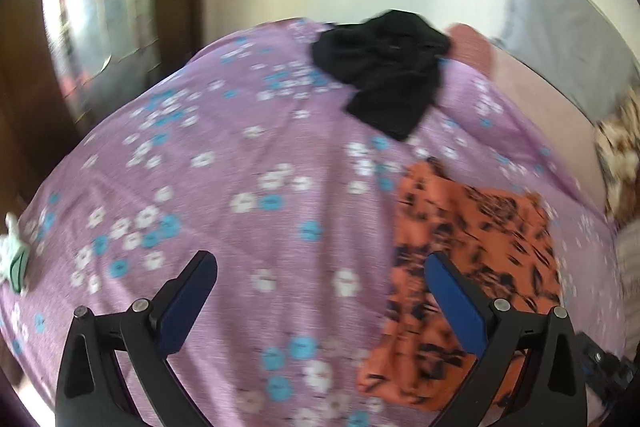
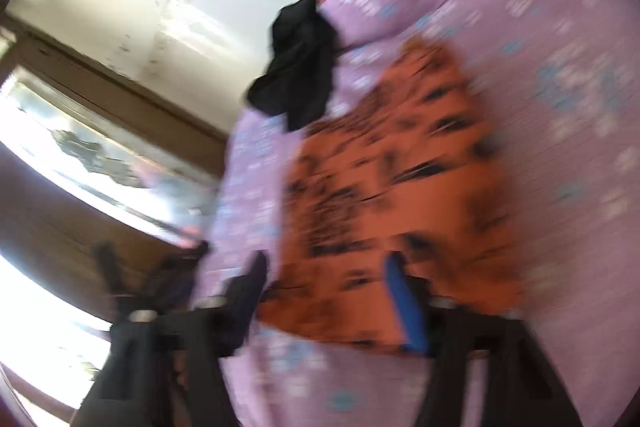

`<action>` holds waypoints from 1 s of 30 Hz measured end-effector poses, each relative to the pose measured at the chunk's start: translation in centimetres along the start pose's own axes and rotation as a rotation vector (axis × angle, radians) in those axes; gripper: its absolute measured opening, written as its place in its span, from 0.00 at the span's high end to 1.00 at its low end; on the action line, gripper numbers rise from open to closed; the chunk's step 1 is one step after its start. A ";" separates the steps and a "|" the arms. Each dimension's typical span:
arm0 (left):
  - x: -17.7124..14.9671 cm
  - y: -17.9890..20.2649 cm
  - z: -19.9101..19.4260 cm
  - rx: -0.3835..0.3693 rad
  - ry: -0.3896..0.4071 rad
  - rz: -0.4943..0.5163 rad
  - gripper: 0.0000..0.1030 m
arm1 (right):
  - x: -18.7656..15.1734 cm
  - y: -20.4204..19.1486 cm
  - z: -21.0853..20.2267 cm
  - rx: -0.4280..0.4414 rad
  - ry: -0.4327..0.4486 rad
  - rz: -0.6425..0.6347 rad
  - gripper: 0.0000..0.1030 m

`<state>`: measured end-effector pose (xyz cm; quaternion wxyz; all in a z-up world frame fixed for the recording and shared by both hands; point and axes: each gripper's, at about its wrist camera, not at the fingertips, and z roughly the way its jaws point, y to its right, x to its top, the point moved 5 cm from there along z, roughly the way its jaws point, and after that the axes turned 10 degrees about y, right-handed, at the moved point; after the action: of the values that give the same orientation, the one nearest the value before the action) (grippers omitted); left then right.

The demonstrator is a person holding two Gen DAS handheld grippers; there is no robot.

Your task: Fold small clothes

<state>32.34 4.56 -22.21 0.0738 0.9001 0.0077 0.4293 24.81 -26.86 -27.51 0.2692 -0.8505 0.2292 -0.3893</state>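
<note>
An orange garment with black print (image 1: 472,267) lies flat on the purple flowered bedsheet (image 1: 240,155), to the right in the left wrist view. My left gripper (image 1: 320,263) is open and empty above the sheet, its right finger over the garment's left edge. In the blurred right wrist view the orange garment (image 2: 400,167) lies straight ahead, and my right gripper (image 2: 326,263) is open over its near edge. A crumpled black garment (image 1: 384,75) lies at the far end of the bed; it also shows in the right wrist view (image 2: 298,67).
A white and green soft item (image 1: 14,251) lies at the bed's left edge. A patterned blanket (image 1: 620,155) is at the right. A white wall and a wooden window frame (image 2: 120,87) stand beyond the bed. The left gripper (image 2: 160,279) shows at the sheet's edge.
</note>
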 end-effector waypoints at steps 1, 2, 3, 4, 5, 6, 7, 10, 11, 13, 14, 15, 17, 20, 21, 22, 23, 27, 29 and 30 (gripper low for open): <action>-0.2 0.9 0.0 -0.007 0.002 0.029 0.00 | 0.3 1.3 -0.4 -0.035 0.008 0.005 0.69; -0.6 1.9 0.1 -0.010 0.001 0.062 0.00 | 0.3 2.3 -0.7 -0.046 0.013 0.018 0.70; -1.2 3.1 0.3 -0.003 -0.005 0.113 0.00 | 0.2 3.1 -0.9 -0.045 0.012 0.033 0.70; -1.6 3.8 0.6 0.008 -0.013 0.143 0.00 | 0.1 3.4 -0.7 -0.045 0.010 0.037 0.70; -2.3 4.6 1.2 0.030 -0.033 0.182 0.00 | 0.0 4.0 -0.6 -0.043 0.004 0.041 0.70; -3.0 5.0 1.9 0.052 -0.059 0.209 0.00 | -0.4 4.2 -0.1 -0.037 -0.013 0.045 0.70; -3.6 5.1 2.6 0.070 -0.085 0.228 0.00 | -0.9 4.5 0.4 -0.029 -0.033 0.045 0.70; -5.9 5.0 4.9 0.121 -0.182 0.274 0.00 | -2.1 5.3 0.9 -0.046 -0.060 -0.007 0.69; -6.2 4.8 5.1 0.120 -0.174 0.263 0.00 | -2.3 5.4 1.1 -0.048 -0.062 -0.019 0.70; -6.1 4.9 5.0 0.124 -0.168 0.256 0.00 | -2.4 5.4 1.6 -0.049 -0.065 -0.030 0.70; -6.1 4.8 4.9 0.126 -0.165 0.259 0.00 | -2.2 5.3 1.7 -0.058 -0.078 -0.045 0.70; -6.1 4.9 4.8 0.129 -0.160 0.262 0.00 | -2.1 5.1 1.7 -0.065 -0.089 -0.062 0.70; -6.2 5.0 4.6 0.137 -0.148 0.267 0.00 | -1.5 4.5 1.4 -0.084 -0.098 -0.106 0.71; -6.5 5.5 4.0 0.159 -0.126 0.280 0.00 | 0.4 3.1 0.7 -0.099 -0.032 -0.188 0.68; -6.7 5.7 3.8 0.163 -0.121 0.282 0.00 | 1.2 2.6 0.6 -0.110 -0.005 -0.217 0.68; -6.8 5.8 3.7 0.167 -0.116 0.283 0.00 | 1.8 2.2 0.7 -0.117 0.007 -0.235 0.68; -6.6 5.9 3.8 0.168 -0.115 0.283 0.00 | 2.6 1.9 1.2 -0.123 0.013 -0.247 0.68; -6.5 5.6 4.1 0.159 -0.114 0.276 0.00 | 4.3 1.8 4.0 -0.164 0.001 -0.261 0.68; -6.5 5.4 4.1 0.147 -0.118 0.262 0.00 | 4.6 2.2 5.9 -0.219 -0.023 -0.292 0.68; -6.5 5.4 4.2 0.143 -0.121 0.255 0.00 | 4.5 2.5 6.5 -0.237 -0.043 -0.298 0.68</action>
<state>31.19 -1.78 -29.09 -0.0451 0.9210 -0.0805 0.3785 32.09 -29.63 -30.30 0.1112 -0.9089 0.1393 -0.3770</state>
